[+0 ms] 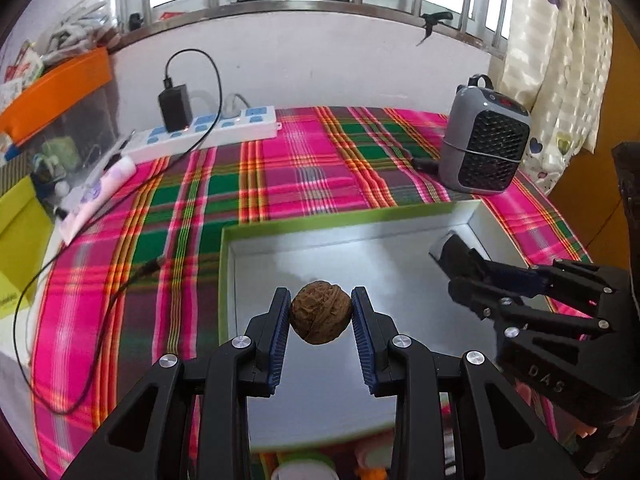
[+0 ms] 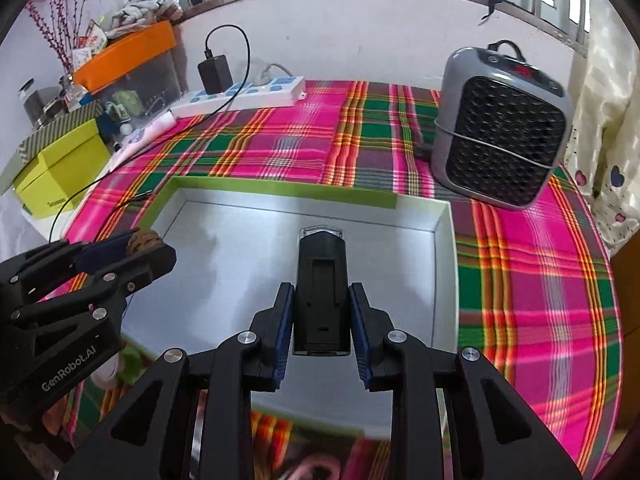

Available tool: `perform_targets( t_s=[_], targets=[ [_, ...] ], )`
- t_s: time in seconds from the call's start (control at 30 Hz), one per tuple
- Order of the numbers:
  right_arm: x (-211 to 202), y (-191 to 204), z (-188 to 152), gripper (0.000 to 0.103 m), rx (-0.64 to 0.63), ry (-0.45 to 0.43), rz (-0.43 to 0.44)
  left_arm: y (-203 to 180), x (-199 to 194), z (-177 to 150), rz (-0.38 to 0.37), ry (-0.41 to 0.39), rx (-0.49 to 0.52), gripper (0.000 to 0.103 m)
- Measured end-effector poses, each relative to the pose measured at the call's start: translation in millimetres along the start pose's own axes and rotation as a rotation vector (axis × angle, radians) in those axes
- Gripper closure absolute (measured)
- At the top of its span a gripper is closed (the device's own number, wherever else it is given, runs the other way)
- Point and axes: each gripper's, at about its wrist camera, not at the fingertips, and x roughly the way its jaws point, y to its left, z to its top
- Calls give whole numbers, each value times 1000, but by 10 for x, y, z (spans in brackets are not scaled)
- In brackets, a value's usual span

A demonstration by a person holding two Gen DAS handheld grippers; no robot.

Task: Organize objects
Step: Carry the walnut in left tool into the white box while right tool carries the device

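My left gripper [image 1: 321,314] is shut on a brown walnut [image 1: 321,313] and holds it above the left part of a shallow box [image 1: 360,224] with a green rim and silvery floor. My right gripper [image 2: 321,312] is shut on a black oblong device [image 2: 320,292] with a clear front end, held above the box [image 2: 280,190]. In the left wrist view the right gripper [image 1: 460,276] comes in from the right with the device [image 1: 454,254]. In the right wrist view the left gripper [image 2: 146,246] shows at the left with the walnut [image 2: 144,240].
The box lies on a pink and green plaid cloth [image 1: 280,176]. A grey fan heater [image 1: 484,144] stands at the back right. A white power strip [image 1: 212,130] with a black charger [image 1: 175,106] and cable lies at the back left. A yellow-green box [image 2: 60,176] and orange-lidded bin [image 2: 128,48] stand left.
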Motion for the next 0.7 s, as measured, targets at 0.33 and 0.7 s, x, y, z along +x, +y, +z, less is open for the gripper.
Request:
perform_targets(
  t_s=[0.33, 0.7],
  targets=[
    [257, 23, 110, 75, 5, 39, -16, 0, 371, 160, -3, 67, 19, 74],
    [347, -18, 142, 75, 15, 56, -31, -5, 505, 193, -4, 88, 22, 74]
  ],
)
